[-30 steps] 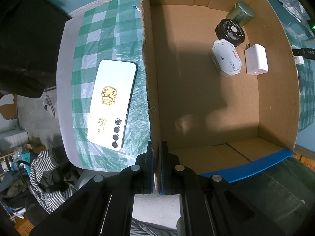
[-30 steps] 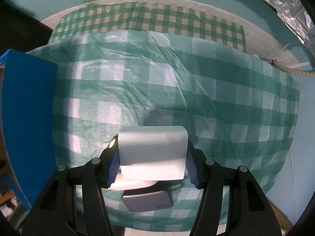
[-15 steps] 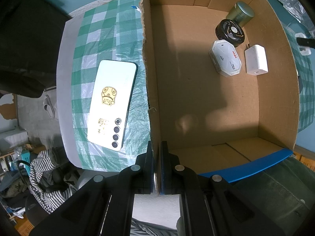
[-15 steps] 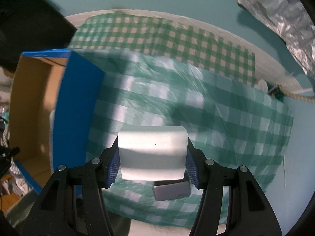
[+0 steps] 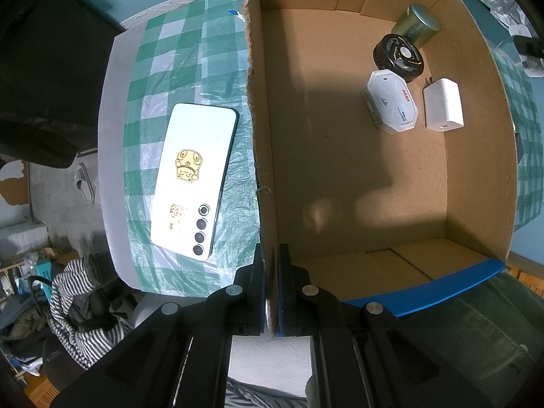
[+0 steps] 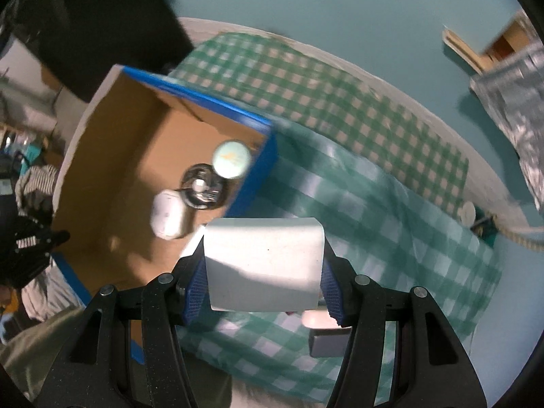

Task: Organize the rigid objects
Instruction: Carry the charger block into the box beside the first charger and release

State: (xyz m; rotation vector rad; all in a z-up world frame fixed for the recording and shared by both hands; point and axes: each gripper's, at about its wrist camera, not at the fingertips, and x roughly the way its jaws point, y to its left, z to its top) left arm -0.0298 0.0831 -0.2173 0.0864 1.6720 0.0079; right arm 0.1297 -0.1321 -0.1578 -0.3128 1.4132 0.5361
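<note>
left gripper (image 5: 271, 285) clamped, right gripper (image 6: 263, 273) gripping

1. Right gripper (image 6: 263, 273) clamped on a white block (image 6: 263, 263), raised above green checked cloth (image 6: 391, 217).
2. Open cardboard box (image 6: 112, 156) to the left, blurred, holding round tin (image 6: 232, 159), dark disc (image 6: 200, 187), white case (image 6: 166, 214).

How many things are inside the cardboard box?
4, grouped in one corner: a round tin, a black round gadget, a white hexagonal case and a white charger block. The box wall may hide more.
</note>
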